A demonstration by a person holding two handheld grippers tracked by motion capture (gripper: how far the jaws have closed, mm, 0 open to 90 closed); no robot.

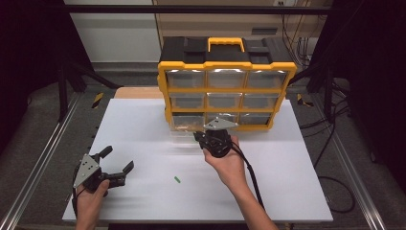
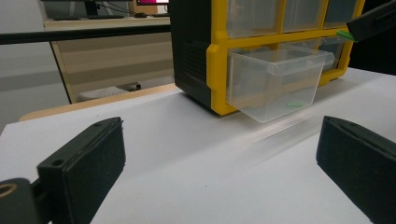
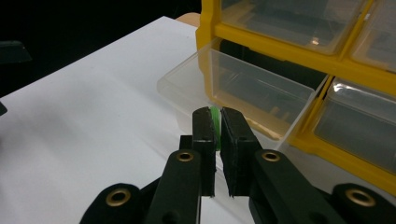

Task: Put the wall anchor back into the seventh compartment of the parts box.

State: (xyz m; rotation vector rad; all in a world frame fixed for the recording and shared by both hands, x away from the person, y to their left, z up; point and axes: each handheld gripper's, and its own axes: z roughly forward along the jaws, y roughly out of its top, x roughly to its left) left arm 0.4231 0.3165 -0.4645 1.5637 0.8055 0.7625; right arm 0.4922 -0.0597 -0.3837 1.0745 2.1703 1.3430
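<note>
Right gripper (image 3: 217, 122) is pinching a tiny green plastic piece (image 3: 214, 113) over the pulled-out clear plastic drawer (image 3: 224, 88) while the left gripper (image 1: 116, 165) is idling wide open, so I'm guessing a slightly off release is bouncing it off the rim onto the white table (image 1: 143, 143).

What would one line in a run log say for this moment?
right gripper: shut on green piece | over open drawer | left gripper: open, idle | another green piece on table

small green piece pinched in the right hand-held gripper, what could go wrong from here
The small green piece sits at the very tips of the right hand-held gripper, so it could slip before reaching the pulled-out clear plastic drawer. That drawer hangs well out of the yellow and black organiser; a bump might tip it. Another green piece lies loose on the white table.
</note>
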